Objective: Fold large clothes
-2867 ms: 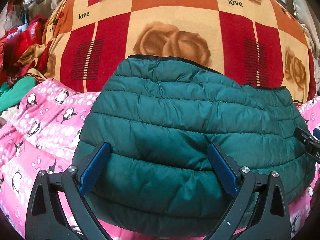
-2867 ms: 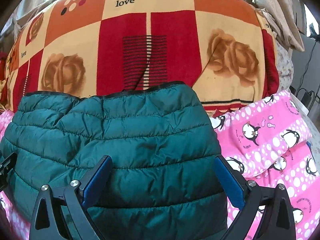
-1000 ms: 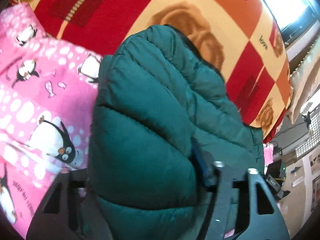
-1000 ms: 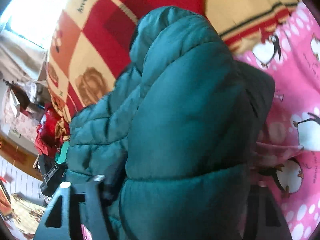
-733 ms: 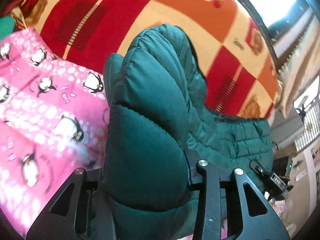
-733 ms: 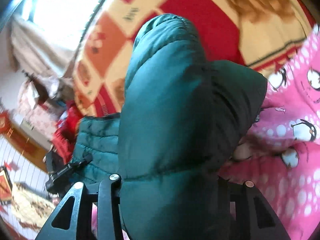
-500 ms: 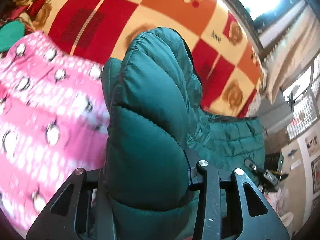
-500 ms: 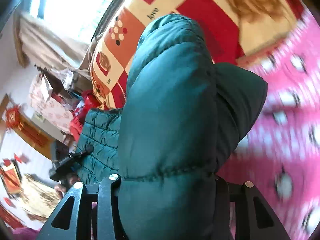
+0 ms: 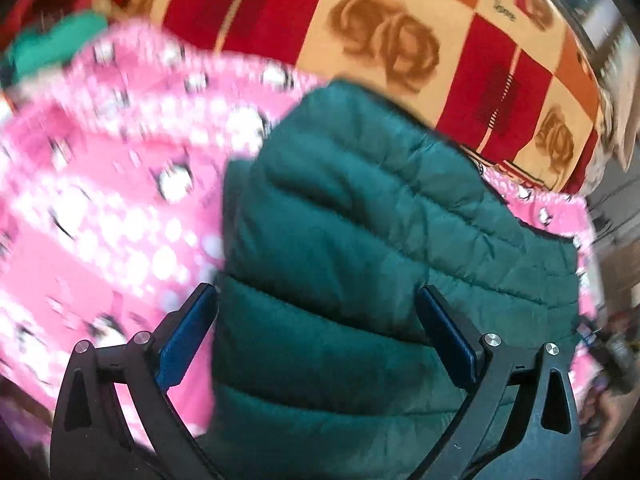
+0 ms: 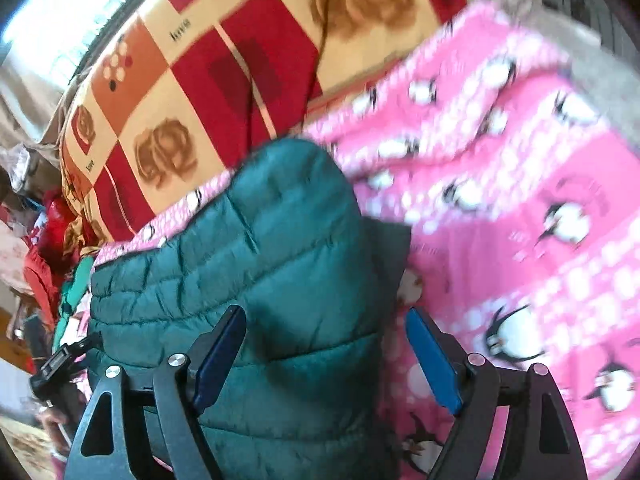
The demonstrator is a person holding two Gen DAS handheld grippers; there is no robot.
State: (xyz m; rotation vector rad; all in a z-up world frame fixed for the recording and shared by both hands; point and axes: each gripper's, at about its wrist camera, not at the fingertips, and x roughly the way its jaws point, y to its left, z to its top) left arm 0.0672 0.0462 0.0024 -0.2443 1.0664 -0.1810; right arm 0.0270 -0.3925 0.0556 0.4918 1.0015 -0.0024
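Note:
A dark green quilted puffer jacket (image 9: 360, 240) lies folded on a pink penguin-print blanket (image 9: 100, 220). My left gripper (image 9: 316, 332) is open, its blue-padded jaws spread around the jacket's left end. In the right wrist view the jacket (image 10: 260, 260) lies on the same blanket (image 10: 520, 220). My right gripper (image 10: 326, 356) is open, its jaws spread around the jacket's right end. The left gripper's body (image 10: 56, 364) shows at the jacket's far end.
A red, orange and cream rose-patterned quilt (image 9: 400, 40) lies behind the pink blanket; it also shows in the right wrist view (image 10: 240, 60). A pile of red and green clothes (image 10: 56, 248) sits at the far left. Both views are motion-blurred.
Both grippers held the lifted jacket's ends half a second ago. Now both have opened, the jacket rests lower on the pink blanket, and the views have tilted down.

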